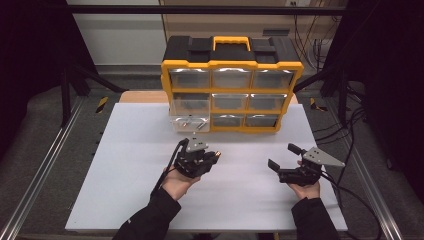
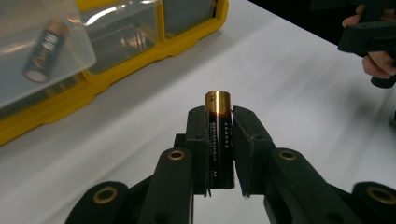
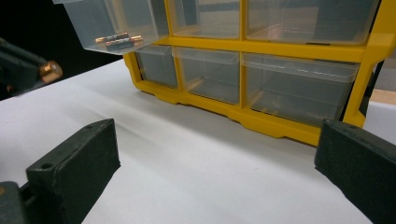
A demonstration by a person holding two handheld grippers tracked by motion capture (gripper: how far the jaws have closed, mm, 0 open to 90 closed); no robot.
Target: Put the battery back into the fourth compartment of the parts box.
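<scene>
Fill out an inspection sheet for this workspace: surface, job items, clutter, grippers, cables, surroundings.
Surface: white table top, bare apart from the organiser.
Job's things: battery clamped in the left gripper, gold end pointing out; yellow drawer organiser at the back; its bottom-left drawer pulled open, with batteries inside.
Clutter: nothing seen.
Grippers: left shut on the battery; right gripper open, holding nothing.
Cables: black cable trails from the left gripper; more cables hang past the table's right edge.
Surroundings: dark frame rails, grey floor.
</scene>
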